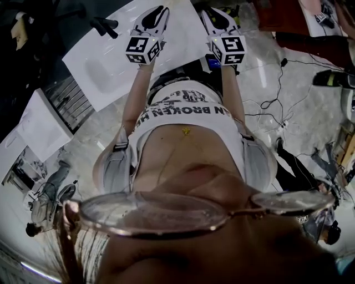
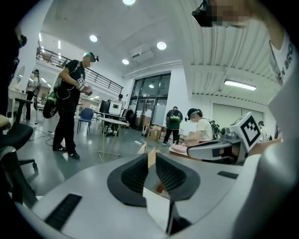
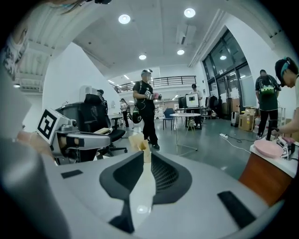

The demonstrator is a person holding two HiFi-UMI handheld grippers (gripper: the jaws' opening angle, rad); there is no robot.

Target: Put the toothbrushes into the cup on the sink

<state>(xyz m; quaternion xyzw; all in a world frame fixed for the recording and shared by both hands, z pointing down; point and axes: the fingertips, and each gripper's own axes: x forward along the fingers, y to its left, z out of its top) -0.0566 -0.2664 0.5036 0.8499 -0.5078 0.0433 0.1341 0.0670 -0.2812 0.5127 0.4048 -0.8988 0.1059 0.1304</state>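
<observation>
A wide, bright hall with a glossy floor (image 1: 266,83) takes up most of both tool views. The head view looks steeply down the front of the person (image 1: 183,138) who holds the tools, showing a white printed top and a pair of glasses (image 1: 166,213) close to the lens. A white sink (image 1: 105,66) lies at that view's upper left, below and beside the left tool (image 1: 157,12). I can make out neither the cup nor the toothbrushes in any view. The right tool (image 1: 217,16) is held just beside the left one, apart from it, and both reach away from the body with their marker cubes (image 1: 143,49) facing the camera. Each tool's own view looks out almost level across the hall. On the left tool the ribbed black pads (image 2: 135,175) stand close with a narrow slit between them, and their tan tips nearly meet. The right tool's pads (image 3: 163,175) are spread just as little, with a pale strip showing along the slit and a tan tip at its far end. I cannot tell whether that tan bit is anything pinched. Further off, a figure in black (image 3: 147,107) stands near a round table (image 3: 184,115). An office chair (image 3: 96,121) stands to the left, and a pink thing (image 3: 268,148) lies on a brown counter (image 3: 264,179). Thin cables (image 1: 272,97) trail over the floor.
</observation>
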